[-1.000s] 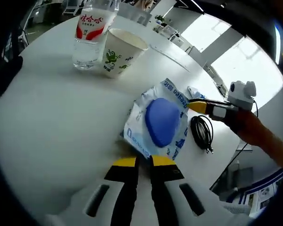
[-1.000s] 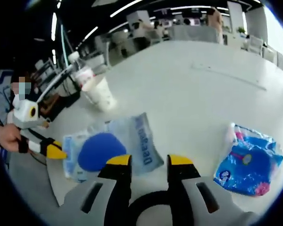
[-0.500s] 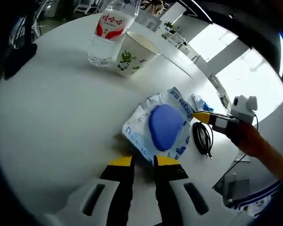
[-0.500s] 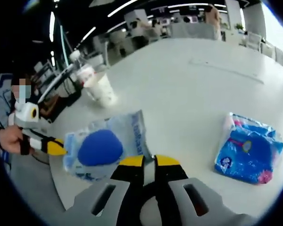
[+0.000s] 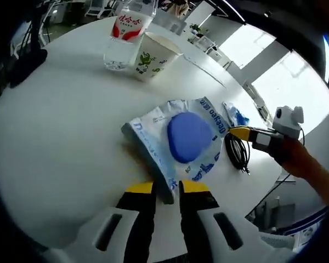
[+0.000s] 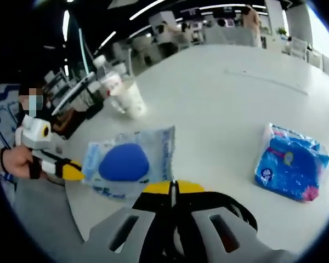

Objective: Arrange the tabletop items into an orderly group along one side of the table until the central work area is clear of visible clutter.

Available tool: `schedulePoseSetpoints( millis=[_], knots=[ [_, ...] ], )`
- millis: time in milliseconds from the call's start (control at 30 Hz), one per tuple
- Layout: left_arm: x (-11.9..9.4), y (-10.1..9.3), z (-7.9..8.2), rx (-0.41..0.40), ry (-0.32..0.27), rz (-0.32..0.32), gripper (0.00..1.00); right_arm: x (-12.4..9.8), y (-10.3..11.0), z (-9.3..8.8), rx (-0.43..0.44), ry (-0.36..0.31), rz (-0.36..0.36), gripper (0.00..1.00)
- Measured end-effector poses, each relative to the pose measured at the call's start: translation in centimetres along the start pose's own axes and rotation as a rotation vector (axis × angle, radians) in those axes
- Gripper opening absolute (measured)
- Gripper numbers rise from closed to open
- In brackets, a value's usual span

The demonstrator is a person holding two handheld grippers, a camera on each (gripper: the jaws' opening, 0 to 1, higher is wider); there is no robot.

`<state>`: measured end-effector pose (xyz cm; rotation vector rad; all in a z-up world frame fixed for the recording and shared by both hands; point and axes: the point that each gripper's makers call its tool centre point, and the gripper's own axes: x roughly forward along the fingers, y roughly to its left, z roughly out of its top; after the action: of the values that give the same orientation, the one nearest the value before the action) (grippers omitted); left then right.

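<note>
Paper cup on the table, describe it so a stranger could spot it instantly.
On the round white table, look to the far edge, where a clear water bottle with a red label stands. The white paper cup touches it, open-topped, with a green cartoon print.

Both grippers low, left (image 5: 166, 189) pinched (narrow gap), right (image 6: 172, 189) fingers fully together.
</note>
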<state>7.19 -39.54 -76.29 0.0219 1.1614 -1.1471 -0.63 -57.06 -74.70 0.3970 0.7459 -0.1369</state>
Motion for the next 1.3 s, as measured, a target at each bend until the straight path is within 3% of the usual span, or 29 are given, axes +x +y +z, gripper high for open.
schedulePoseSetpoints(
  millis=[133, 300, 367, 633, 733, 800, 900, 1033, 1300],
  knots=[
    [-0.3, 0.6, -0.3, 0.012, 0.005, 0.015, 0.14, -0.4, 1.3, -0.9, -0.044, 0.021, 0.035, 0.00],
    [-1.1, 1.2, -0.5, 0.016, 0.000, 0.026, 0.14, -0.5, 0.6, -1.8, -0.018, 0.034, 0.023, 0.08],
    [-1.2, 1.3, -0.6, 0.017, -0.001, 0.028, 0.13, -0.6, 0.6, -1.6, 0.019, 0.010, 0.021, 0.09],
    [-0.7, 1.1, -0.9, 0.018, 0.000, 0.027, 0.09, 0.5, 0.5, -0.8, 0.021, 0.000, 0.038, 0.11],
    [-0.4, 0.5, -0.6, 0.006, -0.006, 0.010, 0.04, 1.2, 1.1, -1.1, 0.023, 0.015, 0.060, 0.08],
    [-0.2, 0.2, -0.5, 0.003, -0.001, 0.009, 0.02, 1.3, 1.2, -1.6, -0.042, 0.045, 0.060, 0.00],
    [-0.2, -0.2, 0.2, 0.036, -0.009, 0.007, 0.01, 0.5, 1.3, -0.9, 0.014, 0.002, 0.070, 0.00],
    [0.2, -0.8, 1.4, 0.037, -0.022, -0.002, 0.00, -0.4, 0.6, -1.0, 0.030, -0.006, 0.058, 0.00],
    [2.7, -3.7, 4.5, 0.078, -0.042, -0.033, 0.00, -4.0, -2.3, -0.3, 0.068, -0.082, -0.008, 0.00]
  ],
)
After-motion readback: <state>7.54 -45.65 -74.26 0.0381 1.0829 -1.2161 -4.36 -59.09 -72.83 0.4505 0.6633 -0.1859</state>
